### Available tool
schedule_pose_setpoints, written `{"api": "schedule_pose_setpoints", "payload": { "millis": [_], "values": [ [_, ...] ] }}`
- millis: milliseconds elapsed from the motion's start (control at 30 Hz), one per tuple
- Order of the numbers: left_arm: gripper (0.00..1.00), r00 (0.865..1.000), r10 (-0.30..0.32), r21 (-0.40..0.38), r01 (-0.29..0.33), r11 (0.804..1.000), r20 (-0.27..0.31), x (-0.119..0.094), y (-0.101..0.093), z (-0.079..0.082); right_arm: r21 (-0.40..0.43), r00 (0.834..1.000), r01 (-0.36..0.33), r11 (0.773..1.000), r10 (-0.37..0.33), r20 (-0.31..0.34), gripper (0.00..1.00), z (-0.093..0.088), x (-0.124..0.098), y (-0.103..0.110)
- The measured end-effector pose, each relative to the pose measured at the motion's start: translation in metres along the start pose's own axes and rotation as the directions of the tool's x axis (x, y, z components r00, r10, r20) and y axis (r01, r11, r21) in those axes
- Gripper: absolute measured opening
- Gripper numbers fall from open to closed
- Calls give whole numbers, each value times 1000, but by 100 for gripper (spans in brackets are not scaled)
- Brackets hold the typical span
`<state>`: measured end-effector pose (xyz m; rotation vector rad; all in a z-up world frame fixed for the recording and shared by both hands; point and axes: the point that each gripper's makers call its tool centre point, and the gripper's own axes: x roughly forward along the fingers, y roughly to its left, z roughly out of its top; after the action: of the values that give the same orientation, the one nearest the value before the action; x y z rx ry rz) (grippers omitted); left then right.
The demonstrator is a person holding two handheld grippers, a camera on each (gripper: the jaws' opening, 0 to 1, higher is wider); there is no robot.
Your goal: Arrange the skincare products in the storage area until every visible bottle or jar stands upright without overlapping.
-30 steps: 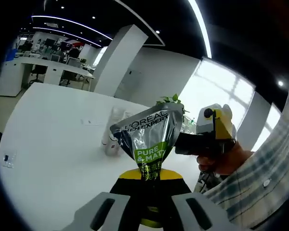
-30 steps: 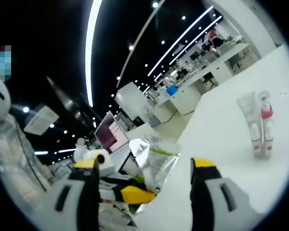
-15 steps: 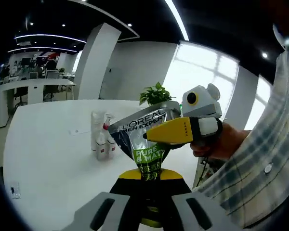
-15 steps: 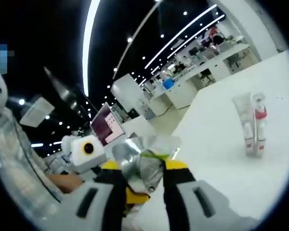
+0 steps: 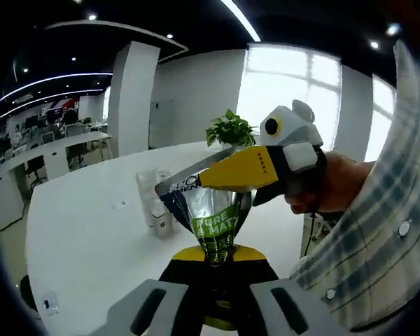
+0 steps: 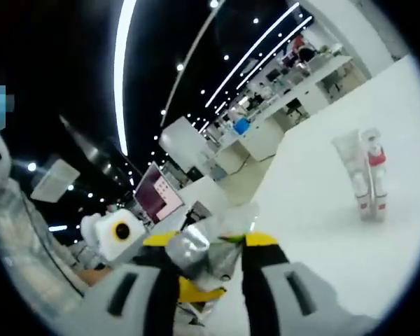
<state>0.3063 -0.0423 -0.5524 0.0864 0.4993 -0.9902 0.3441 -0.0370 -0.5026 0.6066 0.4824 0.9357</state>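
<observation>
one silver squeeze tube with a green label band [image 5: 211, 213] is in hand; it is held off the white tabletop [image 5: 91, 238] by both tools at once. the left gripper [image 5: 215, 260] is clamped on the tube's narrow lower end, its yellow-tipped jaws pressed against the green band. the right gripper [image 5: 227, 170], seen in the left gripper view entering from the right, has its yellow jaws pinched on the tube's wide crimped top edge; a hand [image 5: 329, 183] in a plaid sleeve [image 5: 367, 245] carries it. in the right gripper view the same tube [image 6: 206, 246] shows as crumpled silver foil squeezed between that gripper's [image 6: 208, 252] two jaws, with the left gripper's body just behind it.

two further products stand upright on the tabletop, well apart from the held tube: a translucent white tube standing on its cap [image 6: 355, 168] and a clear spray bottle with a red collar [image 6: 373, 171]. they stand just beside each other; whether they touch cannot be told. in the left gripper view this pair [image 5: 154, 203] sits behind and left of the held tube, partly blurred.

surroundings: one green potted plant [image 5: 231, 129] beyond the far tabletop edge, partly masked by the right gripper; one white square column [image 5: 129, 98]; bright windows [image 5: 294, 91]; rows of office desks [image 6: 294, 77] under ceiling strip lights [image 6: 122, 63].
</observation>
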Motion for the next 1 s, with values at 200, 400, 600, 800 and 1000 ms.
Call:
{"api": "schedule_pose_setpoints", "payload": {
  "millis": [200,400,600,800,1000],
  "values": [
    [12,999,38,42,-37,998,-27,9,-9,-2,39,999,38,999,-37,-31,10,-5,-4,-10],
    [21,1000,24,-31,-23,999,4,11,-11,2,-3,999,31,1000,-31,-40,3,-3,-12,-10],
    [36,994,-33,-144,48,988,105,4,-12,14,20,1000,0,1000,0,2,2,10,-23,-8],
    [71,970,-29,-340,113,934,241,-9,7,27,19,997,-70,997,70,25,2,23,-28,4],
    [86,925,-151,-419,298,858,349,-21,0,41,-14,981,-196,981,196,4,1,25,-29,29]
  ]
}}
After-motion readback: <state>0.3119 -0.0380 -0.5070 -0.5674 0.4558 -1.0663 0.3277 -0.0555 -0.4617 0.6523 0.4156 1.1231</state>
